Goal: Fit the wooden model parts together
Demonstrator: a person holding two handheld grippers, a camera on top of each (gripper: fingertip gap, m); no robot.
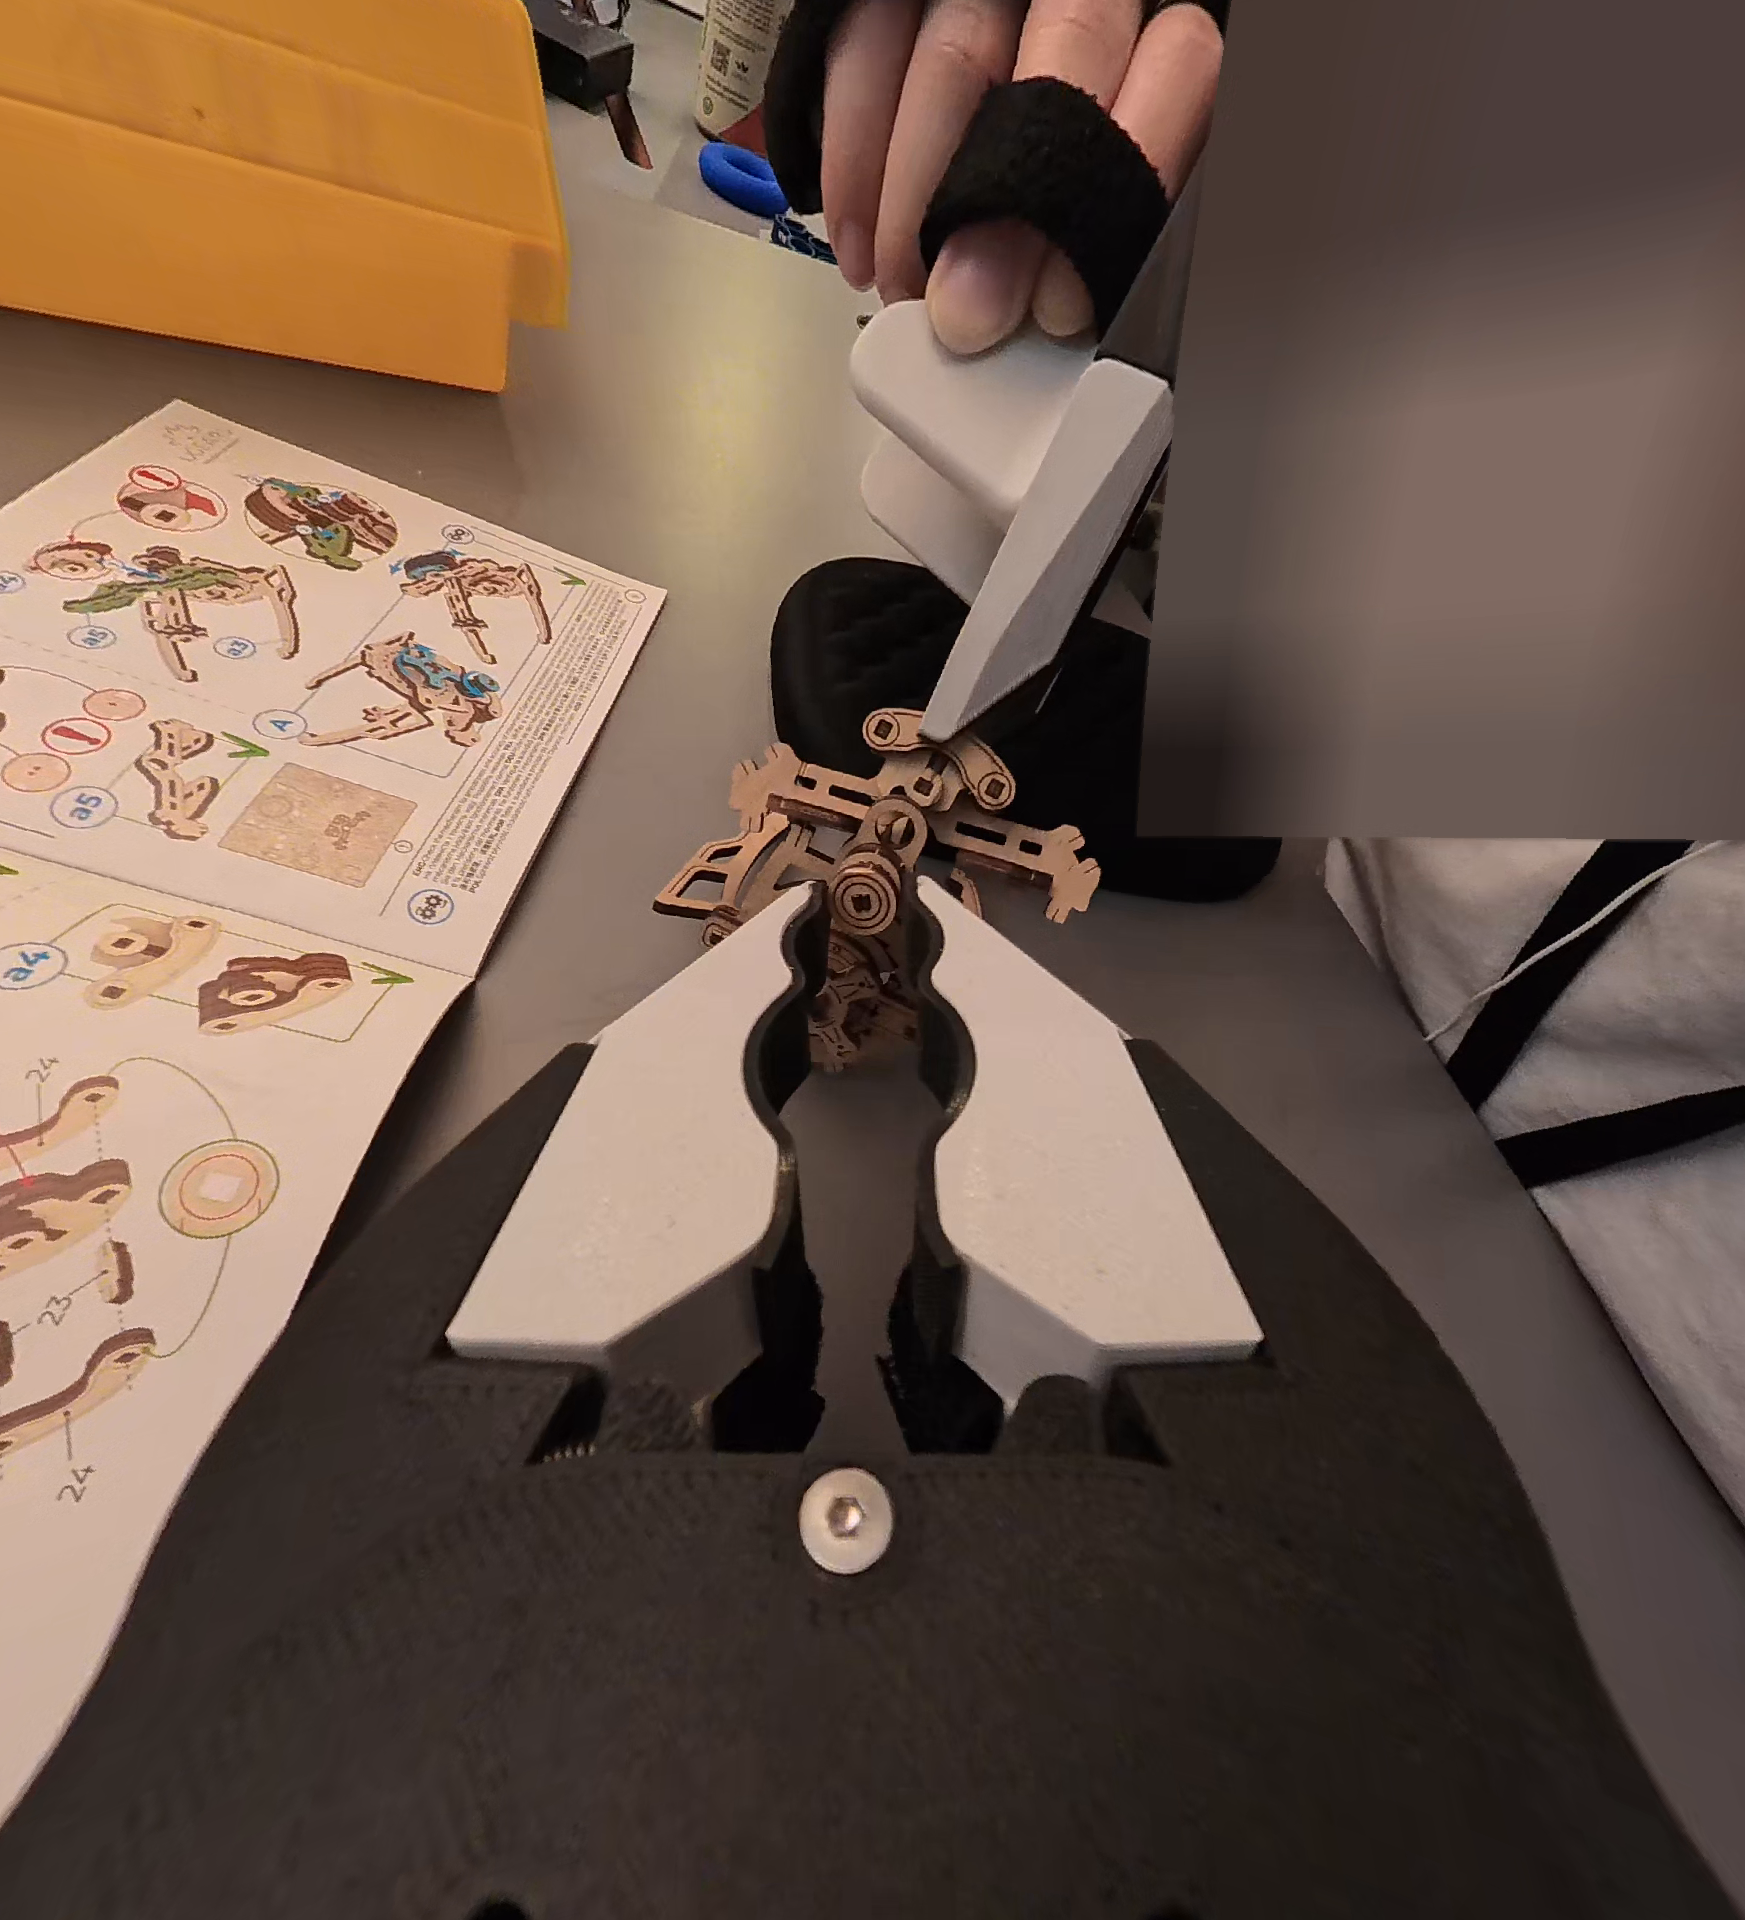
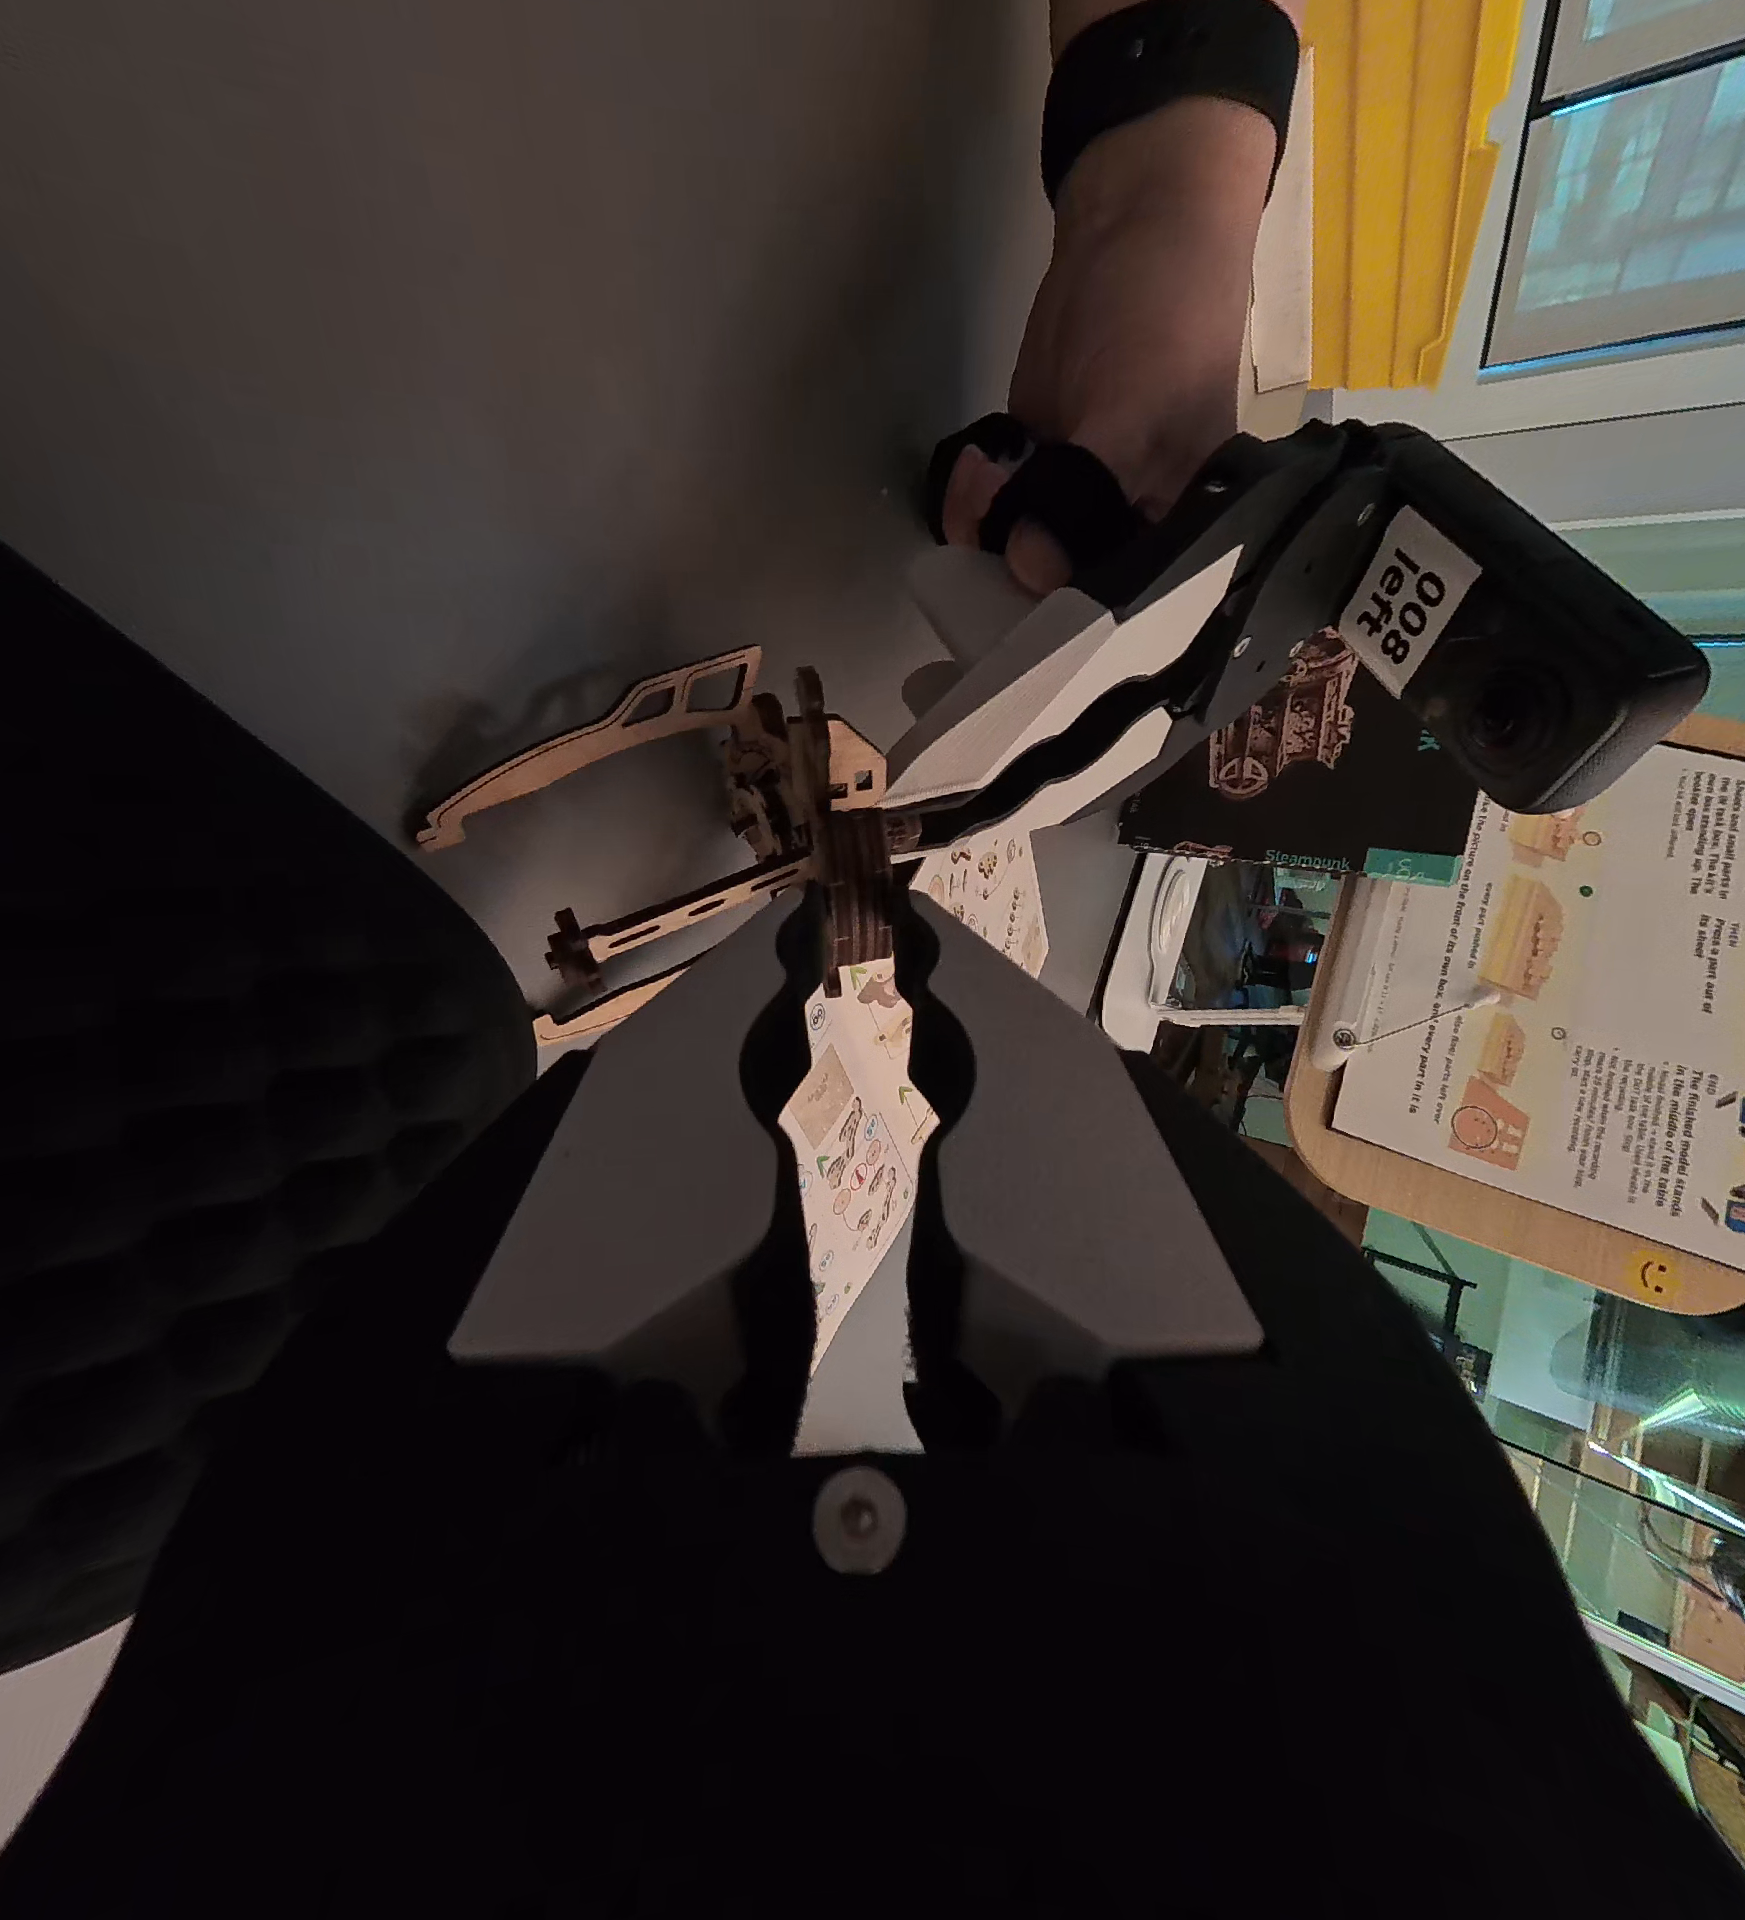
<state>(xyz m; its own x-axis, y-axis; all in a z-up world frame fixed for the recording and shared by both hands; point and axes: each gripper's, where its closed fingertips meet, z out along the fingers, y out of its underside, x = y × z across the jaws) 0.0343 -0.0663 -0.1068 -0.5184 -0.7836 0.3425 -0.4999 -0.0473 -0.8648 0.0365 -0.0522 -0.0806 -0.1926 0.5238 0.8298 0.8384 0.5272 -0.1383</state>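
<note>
A partly built wooden model (image 1: pixel 816 831) with flat slotted arms and curved legs is held above the grey table (image 1: pixel 639 436). My left gripper (image 1: pixel 865 904) is shut on the model's round hub (image 1: pixel 863 896). My right gripper (image 1: pixel 951 717) comes down from above, with its tips on a small layered wooden link (image 1: pixel 935 764) at the top of the model. In the right wrist view, my right gripper (image 2: pixel 855 925) is shut on that stacked link (image 2: pixel 852 894). There the left gripper (image 2: pixel 899 795) grips the model (image 2: pixel 639 727) from the right side.
An open instruction sheet (image 1: pixel 224 779) lies on the table to the left, with a yellow bin (image 1: pixel 224 177) behind it. A black quilted pad (image 1: pixel 847 634) sits behind the model. A person's white clothing (image 1: pixel 1626 1143) is at the right. A black box (image 2: pixel 1294 758) and a clipboard (image 2: pixel 1574 1018) show beyond.
</note>
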